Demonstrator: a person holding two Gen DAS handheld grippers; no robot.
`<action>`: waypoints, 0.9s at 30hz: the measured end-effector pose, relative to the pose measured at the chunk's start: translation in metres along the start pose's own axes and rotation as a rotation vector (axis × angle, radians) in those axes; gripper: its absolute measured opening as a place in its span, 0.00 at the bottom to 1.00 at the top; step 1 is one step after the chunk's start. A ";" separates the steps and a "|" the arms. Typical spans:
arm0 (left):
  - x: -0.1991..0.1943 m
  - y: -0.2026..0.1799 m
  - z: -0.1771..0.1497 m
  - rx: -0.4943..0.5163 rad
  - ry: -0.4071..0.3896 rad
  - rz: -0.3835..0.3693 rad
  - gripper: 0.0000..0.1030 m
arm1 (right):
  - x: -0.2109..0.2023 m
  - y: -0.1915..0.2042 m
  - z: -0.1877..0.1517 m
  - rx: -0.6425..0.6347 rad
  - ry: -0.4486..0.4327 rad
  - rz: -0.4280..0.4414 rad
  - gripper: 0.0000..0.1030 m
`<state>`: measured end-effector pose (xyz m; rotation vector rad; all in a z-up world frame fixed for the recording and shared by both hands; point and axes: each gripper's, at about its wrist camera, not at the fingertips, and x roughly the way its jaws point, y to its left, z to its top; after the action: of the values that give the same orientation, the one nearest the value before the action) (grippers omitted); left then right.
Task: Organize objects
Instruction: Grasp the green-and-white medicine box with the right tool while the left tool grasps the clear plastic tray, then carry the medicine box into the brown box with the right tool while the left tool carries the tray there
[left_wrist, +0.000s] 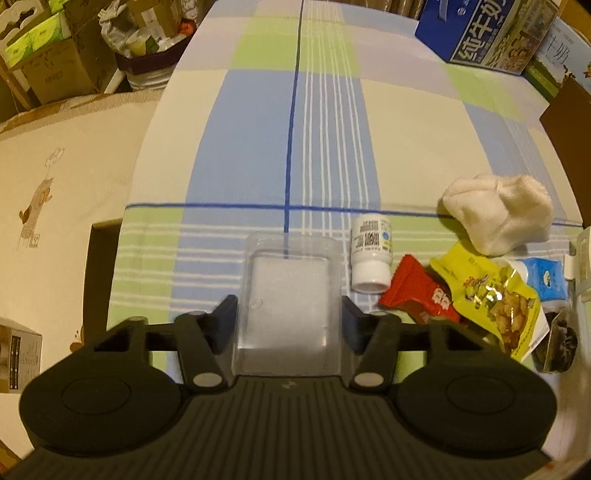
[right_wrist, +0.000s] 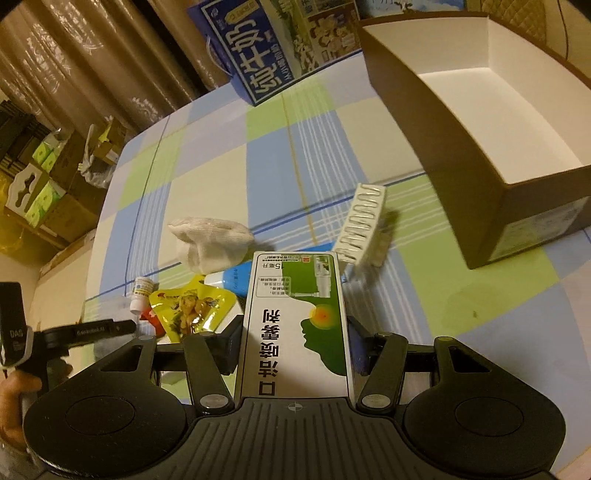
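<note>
Checked cloth (left_wrist: 258, 122) in blue, green & cream covers the tabletop. Blue milk carton (right_wrist: 243, 48) stands at far edge. Cardboard boxes (left_wrist: 55, 70) piled on floor w/ a full bin (left_wrist: 151, 48) beside them. Brown curtain (right_wrist: 92, 55) hangs behind.

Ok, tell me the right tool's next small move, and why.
Probably carry it forward and to the right, over the brown box. The right tool is already shut on the green-and-white carton, and the box stands open-topped, its white inside showing nothing, on the tablecloth.
</note>
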<state>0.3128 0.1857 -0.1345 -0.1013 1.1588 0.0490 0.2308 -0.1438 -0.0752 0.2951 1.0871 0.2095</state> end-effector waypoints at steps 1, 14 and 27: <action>-0.001 0.001 0.000 -0.003 -0.003 -0.002 0.51 | -0.002 -0.001 -0.001 0.000 0.000 0.004 0.51; -0.074 -0.020 -0.025 -0.032 -0.096 -0.031 0.51 | -0.033 -0.019 -0.001 -0.050 -0.039 0.080 0.51; -0.141 -0.173 -0.030 0.085 -0.197 -0.208 0.51 | -0.103 -0.100 0.025 -0.059 -0.155 0.132 0.51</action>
<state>0.2448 0.0124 -0.0079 -0.1381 0.9476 -0.1706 0.2092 -0.2735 -0.0117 0.3251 0.9075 0.3310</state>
